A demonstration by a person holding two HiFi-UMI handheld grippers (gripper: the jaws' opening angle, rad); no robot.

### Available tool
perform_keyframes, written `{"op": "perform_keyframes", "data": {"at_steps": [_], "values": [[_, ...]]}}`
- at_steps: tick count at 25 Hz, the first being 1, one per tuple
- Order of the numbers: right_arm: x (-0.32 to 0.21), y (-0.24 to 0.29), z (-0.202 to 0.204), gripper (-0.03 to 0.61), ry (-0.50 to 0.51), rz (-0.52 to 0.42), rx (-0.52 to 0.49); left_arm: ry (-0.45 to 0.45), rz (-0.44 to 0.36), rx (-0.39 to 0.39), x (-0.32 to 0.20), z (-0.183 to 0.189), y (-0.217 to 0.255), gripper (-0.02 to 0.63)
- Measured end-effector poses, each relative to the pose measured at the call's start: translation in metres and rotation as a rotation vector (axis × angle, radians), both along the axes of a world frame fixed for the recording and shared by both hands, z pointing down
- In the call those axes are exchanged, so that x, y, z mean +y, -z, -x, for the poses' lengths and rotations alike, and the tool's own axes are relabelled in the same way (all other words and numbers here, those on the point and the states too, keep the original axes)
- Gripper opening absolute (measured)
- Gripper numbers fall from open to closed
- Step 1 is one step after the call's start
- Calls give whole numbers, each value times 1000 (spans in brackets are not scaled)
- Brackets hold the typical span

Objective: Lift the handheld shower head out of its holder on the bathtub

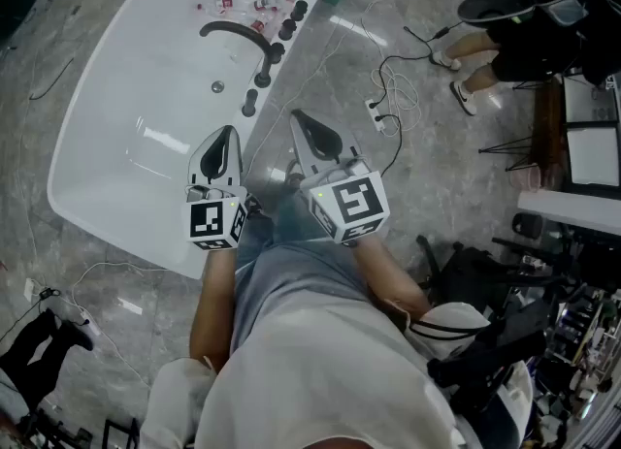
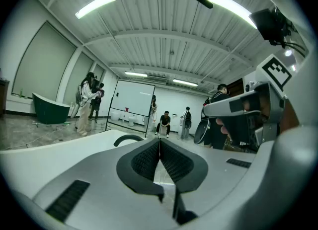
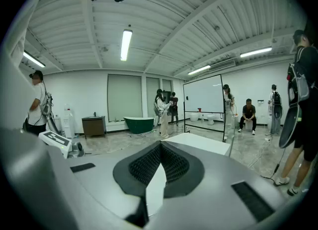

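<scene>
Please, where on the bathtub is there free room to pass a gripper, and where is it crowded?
Free: the bathtub basin, between its left rim and the black spout. Crowded: the right rim with black fittings, and small bottles at the far end.

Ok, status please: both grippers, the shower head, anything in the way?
Left gripper shut, empty. Right gripper shut, empty. Black fittings on bathtub rim untouched; shower head not told apart among them. Nothing seen between grippers and fittings.
</scene>
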State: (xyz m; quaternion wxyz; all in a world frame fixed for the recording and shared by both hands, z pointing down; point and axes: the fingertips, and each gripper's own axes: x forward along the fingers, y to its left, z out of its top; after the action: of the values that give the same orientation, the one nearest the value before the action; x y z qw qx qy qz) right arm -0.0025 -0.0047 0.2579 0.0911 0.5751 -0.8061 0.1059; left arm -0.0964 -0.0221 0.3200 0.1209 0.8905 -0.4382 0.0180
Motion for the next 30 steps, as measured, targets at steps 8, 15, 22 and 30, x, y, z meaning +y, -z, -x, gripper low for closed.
{"op": "perform_keyframes", "data": {"at_steps": [8,15,22,30], "values": [[-14,-46,1,15,57,8,13,21,3,-26,-11,-22,-63,18],[-34,-75,-9,17,140,-9,-22,125,-14,-102,-33,-43,-122,18],[-53,-149,-23,17,223,35,21,255,75,-156,-61,-61,-249,20],[-39,-255,-11,17,438,89,-16,254,161,-182,-69,-86,-415,225]]}}
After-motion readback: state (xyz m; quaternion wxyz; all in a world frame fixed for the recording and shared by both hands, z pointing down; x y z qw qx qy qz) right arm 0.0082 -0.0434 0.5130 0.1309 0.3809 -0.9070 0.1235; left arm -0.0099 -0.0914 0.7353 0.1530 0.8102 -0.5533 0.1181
